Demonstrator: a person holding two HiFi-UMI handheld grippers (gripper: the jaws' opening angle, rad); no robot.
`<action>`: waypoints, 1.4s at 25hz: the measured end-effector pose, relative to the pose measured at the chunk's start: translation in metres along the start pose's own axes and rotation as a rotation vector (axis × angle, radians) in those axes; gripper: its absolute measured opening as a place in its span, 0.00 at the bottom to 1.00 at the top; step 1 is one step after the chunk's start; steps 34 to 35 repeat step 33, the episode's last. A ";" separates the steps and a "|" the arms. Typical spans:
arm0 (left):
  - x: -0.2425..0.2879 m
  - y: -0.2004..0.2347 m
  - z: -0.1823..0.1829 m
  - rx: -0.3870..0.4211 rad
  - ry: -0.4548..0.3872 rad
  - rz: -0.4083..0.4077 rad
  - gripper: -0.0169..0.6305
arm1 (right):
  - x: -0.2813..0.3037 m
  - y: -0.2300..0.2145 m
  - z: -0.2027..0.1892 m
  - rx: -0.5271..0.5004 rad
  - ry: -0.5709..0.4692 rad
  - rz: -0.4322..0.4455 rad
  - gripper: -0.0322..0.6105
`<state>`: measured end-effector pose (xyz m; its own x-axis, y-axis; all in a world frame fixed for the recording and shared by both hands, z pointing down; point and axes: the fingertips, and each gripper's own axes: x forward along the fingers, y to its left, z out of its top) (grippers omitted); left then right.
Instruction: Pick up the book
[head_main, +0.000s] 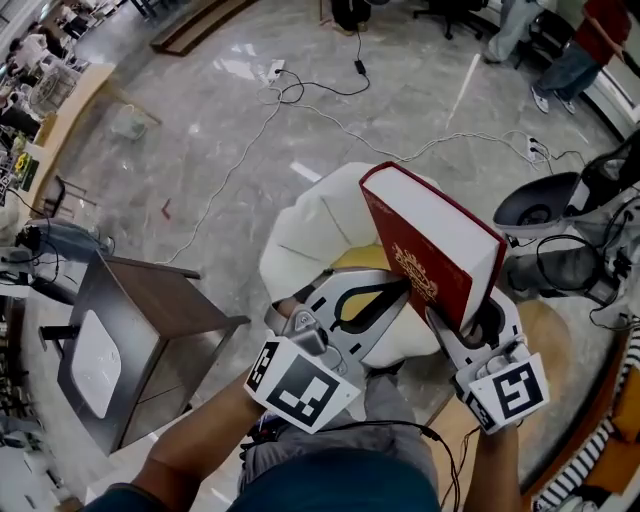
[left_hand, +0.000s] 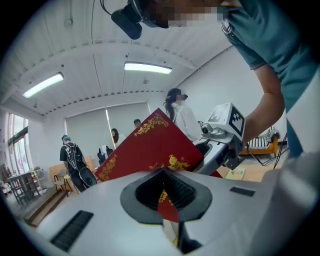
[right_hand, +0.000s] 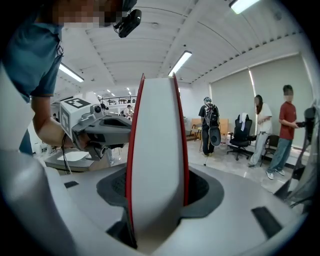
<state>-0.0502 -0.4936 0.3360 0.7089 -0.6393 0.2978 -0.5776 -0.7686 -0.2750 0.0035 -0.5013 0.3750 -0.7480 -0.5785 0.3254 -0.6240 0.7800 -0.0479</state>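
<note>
Dark side table (head_main: 150, 310): far left, on the floor. Your left gripper (head_main: 385, 298): fingers nearly together, pinching the lower edge of the red cover. Red hardcover book (head_main: 440, 250): held tilted in the air, above the white cushioned seat (head_main: 310, 225). Your right gripper (head_main: 470, 325): fingers spread across the book's full thickness, clamping it.

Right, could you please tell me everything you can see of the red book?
The book is a thick, closed hardback: dark red cover with gold ornament, pale page edges. It is held tilted in the air over a white seat. The left gripper pinches its lower corner; the right gripper clamps across its thickness. Nothing else touches it.
</note>
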 end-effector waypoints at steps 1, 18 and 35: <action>-0.003 0.002 0.001 0.002 -0.006 0.001 0.03 | -0.001 0.002 0.008 -0.010 -0.010 -0.006 0.45; -0.067 0.027 0.028 0.064 -0.094 0.024 0.03 | -0.015 0.052 0.080 -0.162 -0.082 -0.121 0.44; -0.093 0.005 0.044 0.093 -0.125 0.014 0.03 | -0.055 0.082 0.090 -0.148 -0.083 -0.183 0.44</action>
